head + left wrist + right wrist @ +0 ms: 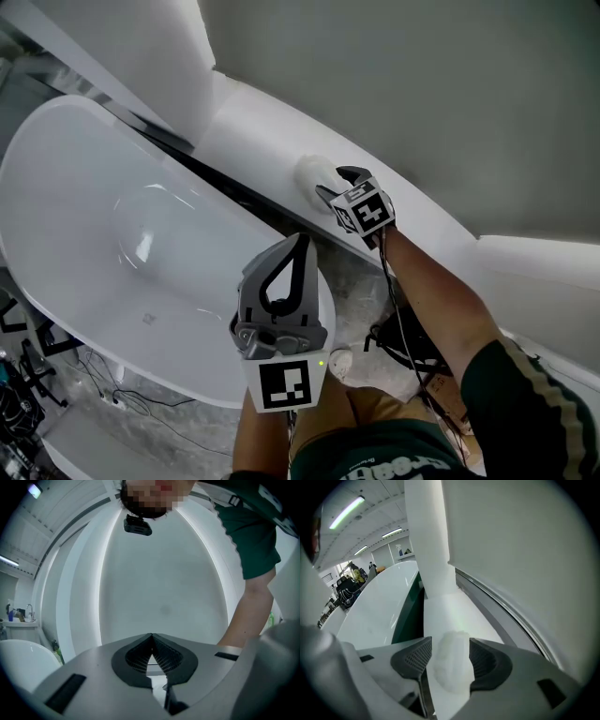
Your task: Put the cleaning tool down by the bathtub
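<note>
Your right hand-held gripper (330,184) straddled the sponge (313,174), jaws wide, at 2 o'clock of the tub (103,234); your left hand-held gripper (301,241) had its jaws together.

The cleaning pad (314,176) is a white, fluffy, rounded lump. It rests on the white ledge (246,131) that runs alongside the bathtub (84,216). The bathtub is a glossy white oval basin, set apart from that ledge by a narrow dark gap.
</note>
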### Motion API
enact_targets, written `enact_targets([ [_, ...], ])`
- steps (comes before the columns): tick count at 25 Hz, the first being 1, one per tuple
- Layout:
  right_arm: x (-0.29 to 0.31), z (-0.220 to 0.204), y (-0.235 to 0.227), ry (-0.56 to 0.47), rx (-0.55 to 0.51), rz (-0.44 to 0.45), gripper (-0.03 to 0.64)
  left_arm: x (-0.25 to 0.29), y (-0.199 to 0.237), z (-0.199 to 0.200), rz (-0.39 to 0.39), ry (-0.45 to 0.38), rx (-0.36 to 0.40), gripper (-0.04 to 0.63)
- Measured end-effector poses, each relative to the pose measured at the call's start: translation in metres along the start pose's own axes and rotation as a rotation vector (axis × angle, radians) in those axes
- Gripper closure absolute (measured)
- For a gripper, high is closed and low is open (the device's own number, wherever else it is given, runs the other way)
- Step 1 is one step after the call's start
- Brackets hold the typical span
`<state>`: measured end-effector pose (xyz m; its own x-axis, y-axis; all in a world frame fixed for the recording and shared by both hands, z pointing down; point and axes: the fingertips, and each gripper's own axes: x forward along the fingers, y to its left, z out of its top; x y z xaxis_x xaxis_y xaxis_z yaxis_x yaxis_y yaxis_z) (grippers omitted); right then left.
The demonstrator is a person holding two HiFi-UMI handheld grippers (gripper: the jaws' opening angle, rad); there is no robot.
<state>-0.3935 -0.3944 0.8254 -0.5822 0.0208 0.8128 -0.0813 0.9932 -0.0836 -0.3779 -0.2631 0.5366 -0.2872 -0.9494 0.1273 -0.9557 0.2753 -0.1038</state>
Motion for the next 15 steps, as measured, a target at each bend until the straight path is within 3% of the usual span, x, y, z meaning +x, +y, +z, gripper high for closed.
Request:
enact_targets([
  [15, -0.083, 0.041, 0.018, -0.143, -0.039, 0.020, 0.373, -0.005, -0.018, 0.042, -0.008, 0.017, 0.061, 0.586],
])
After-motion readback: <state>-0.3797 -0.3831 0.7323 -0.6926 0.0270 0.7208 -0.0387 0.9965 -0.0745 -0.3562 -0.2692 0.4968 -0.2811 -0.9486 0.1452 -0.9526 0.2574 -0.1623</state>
